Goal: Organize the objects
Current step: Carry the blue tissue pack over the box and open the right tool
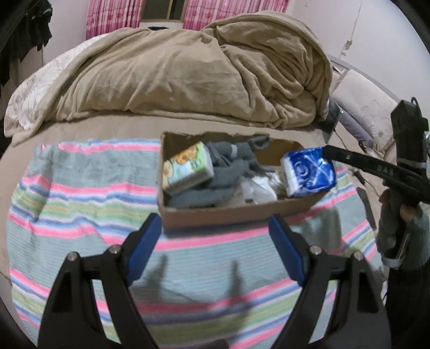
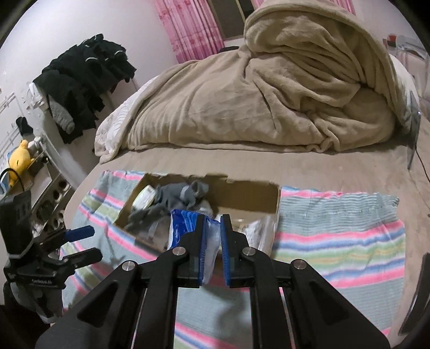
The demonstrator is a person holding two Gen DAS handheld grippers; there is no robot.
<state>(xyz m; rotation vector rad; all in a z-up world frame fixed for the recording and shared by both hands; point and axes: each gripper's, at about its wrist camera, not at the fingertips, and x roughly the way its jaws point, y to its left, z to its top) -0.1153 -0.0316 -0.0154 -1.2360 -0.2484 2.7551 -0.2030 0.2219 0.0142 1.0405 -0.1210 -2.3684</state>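
Two handheld grippers, each built of black plastic. The left gripper [image 1: 215, 225] has two broad, angular black arms with triangular cut-outs, silver round screws at the joints, and flat blue pads lining its fingers [image 1: 143, 241]. The right gripper [image 2: 213, 228] matches it: black arms, silver screws, blue pads. Seen from the side, it carries a boxy black block on top, pale lettering along one arm, and a light band. The hand wears a grey knitted sleeve [image 1: 419, 241].

This is a bedroom in a home. A bed [image 2: 309, 171] carries a rumpled tan blanket [image 1: 188, 72] toward its far edge, with pink curtains [image 1: 113, 18] behind. Dark clothes [image 2: 86, 80] hang on the wall beside it, near a yellow plush toy [image 2: 18, 161].
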